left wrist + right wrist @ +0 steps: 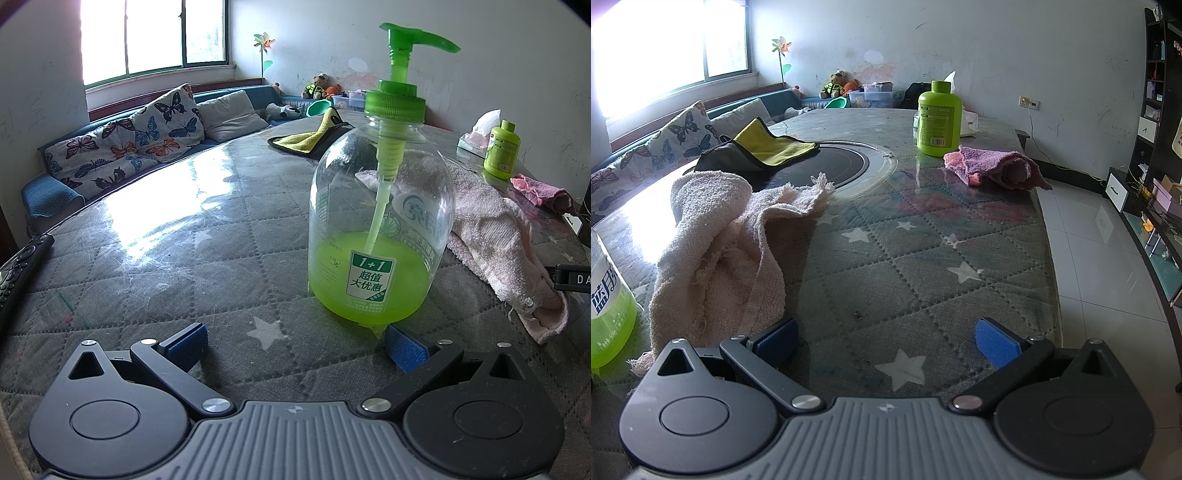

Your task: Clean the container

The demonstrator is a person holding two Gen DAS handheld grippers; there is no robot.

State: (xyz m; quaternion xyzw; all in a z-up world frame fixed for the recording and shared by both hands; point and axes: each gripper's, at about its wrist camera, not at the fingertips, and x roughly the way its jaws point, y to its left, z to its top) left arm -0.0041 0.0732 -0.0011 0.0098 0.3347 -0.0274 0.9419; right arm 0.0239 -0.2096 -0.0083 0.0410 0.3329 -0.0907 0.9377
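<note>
A clear pump bottle [380, 221] with a green pump head and green liquid in its lower third stands upright on the table, just ahead of my left gripper [297, 341]. That gripper is open, with the bottle's base close to its right pad [406, 347]. The same bottle [607, 302] shows at the far left of the right wrist view. A crumpled pale pink towel [720, 251] lies beside it, ahead and left of my right gripper [886, 343], which is open with nothing between its fingers. In the left wrist view the towel [498, 229] lies right of the bottle.
A small green bottle [939, 118], a purple-pink rag [997, 168], a yellow and grey cloth [764, 147] and a tissue pack [967, 123] sit further back on the quilted table [923, 258]. A remote [22, 269] lies at the left edge. The table's right edge drops to a tiled floor [1100, 258].
</note>
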